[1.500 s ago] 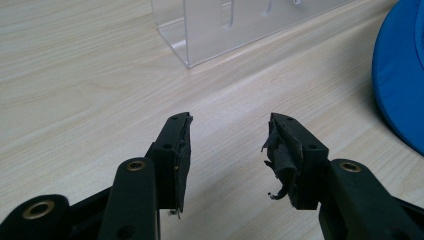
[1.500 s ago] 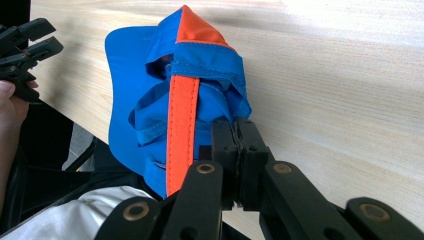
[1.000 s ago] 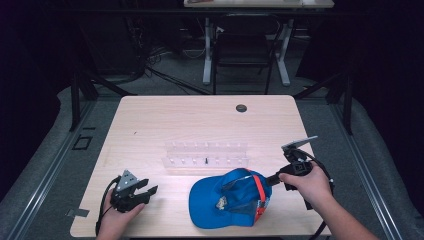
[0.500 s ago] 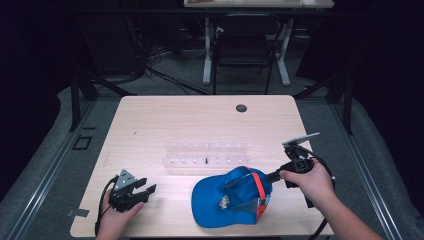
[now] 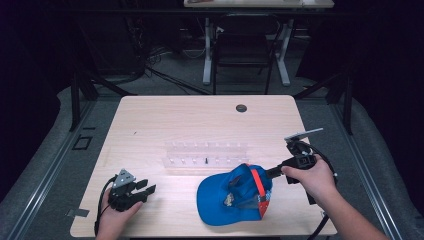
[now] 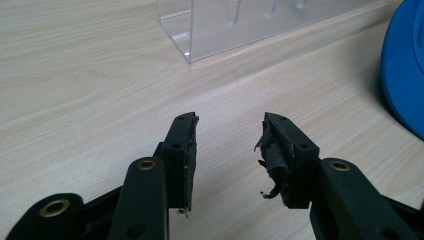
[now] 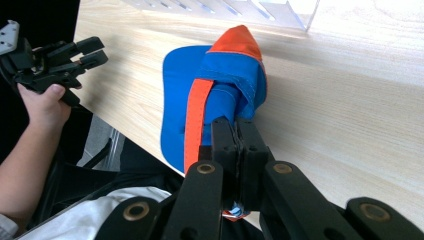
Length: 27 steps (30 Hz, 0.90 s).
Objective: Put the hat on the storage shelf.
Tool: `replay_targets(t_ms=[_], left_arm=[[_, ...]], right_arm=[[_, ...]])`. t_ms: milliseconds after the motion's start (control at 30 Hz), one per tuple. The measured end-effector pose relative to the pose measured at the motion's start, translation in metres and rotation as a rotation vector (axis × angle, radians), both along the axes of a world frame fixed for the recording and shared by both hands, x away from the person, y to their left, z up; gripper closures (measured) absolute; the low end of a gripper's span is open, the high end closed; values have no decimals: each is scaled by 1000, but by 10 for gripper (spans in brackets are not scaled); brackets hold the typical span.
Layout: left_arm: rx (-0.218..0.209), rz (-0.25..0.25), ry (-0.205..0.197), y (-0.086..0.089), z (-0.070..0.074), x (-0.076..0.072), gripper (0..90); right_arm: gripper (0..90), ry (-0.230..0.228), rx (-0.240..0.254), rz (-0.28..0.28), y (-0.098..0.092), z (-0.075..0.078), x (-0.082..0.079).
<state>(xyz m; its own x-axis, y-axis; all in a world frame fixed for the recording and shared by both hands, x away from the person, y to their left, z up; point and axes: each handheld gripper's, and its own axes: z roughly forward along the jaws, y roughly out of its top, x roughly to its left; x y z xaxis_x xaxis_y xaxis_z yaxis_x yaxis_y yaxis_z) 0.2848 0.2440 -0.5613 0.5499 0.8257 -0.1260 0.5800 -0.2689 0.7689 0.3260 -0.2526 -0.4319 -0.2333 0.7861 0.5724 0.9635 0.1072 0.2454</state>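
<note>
The pale wooden bench (image 5: 165,120) is carrying everything. A clear acrylic rack (image 5: 206,155) is standing near its middle. At about five o'clock from the rack, the blue cap (image 5: 227,195) with orange trim is lying by the bench's near edge. At the cap's three o'clock, the right claw (image 7: 235,142) is clamping together on its fabric. Far off at nine o'clock, the left claw (image 6: 227,145) is standing apart, gripping nothing, having just been closing slightly.

Each black gripper (image 6: 227,150) has brass-ringed screws, worn pads, a trailing black cable and a grey three-cornered plate.
</note>
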Motion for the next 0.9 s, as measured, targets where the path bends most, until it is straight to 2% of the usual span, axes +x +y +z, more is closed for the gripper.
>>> replay_targets(t_ms=[233, 267, 300, 333, 367, 533, 567, 600, 633, 700, 767, 800, 833, 900], left_arm=[[-1, -3, 0, 0, 0, 0, 584], [-1, -2, 0, 0, 0, 0, 583], [-1, -3, 0, 0, 0, 0, 583], [1, -4, -1, 0, 0, 0, 582], [1, -3, -1, 0, 0, 0, 582], [-1, -3, 0, 0, 0, 0, 580], [1, -3, 0, 0, 0, 0, 580], [2, -3, 0, 0, 0, 0, 580], [2, -2, 0, 0, 0, 0, 579], [3, -2, -1, 0, 0, 0, 578], [5, -3, 0, 0, 0, 0, 576], [5, -3, 0, 0, 0, 0, 575], [5, -2, 0, 0, 0, 0, 575], [5, -2, 0, 0, 0, 0, 575]], right_arm=[[892, 20, 11, 9, 0, 8, 1], [892, 25, 27, 4, 1, 9, 1], [892, 34, 25, 38, -1, 11, 2], [891, 28, 33, -1, 2, 12, 1], [892, 32, 51, 1, 2, 14, 1], [892, 24, 83, 9, 3, 18, 1], [892, 30, 84, 43, 1, 20, 2], [892, 28, 95, 10, 4, 21, 1], [892, 26, 106, 9, 5, 23, 1], [892, 30, 99, 27, 4, 25, 1], [892, 29, 113, 33, 4, 27, 1], [892, 26, 122, 17, 6, 28, 1], [892, 26, 139, 43, 5, 31, 2], [892, 27, 155, 34, 5, 35, 1]])
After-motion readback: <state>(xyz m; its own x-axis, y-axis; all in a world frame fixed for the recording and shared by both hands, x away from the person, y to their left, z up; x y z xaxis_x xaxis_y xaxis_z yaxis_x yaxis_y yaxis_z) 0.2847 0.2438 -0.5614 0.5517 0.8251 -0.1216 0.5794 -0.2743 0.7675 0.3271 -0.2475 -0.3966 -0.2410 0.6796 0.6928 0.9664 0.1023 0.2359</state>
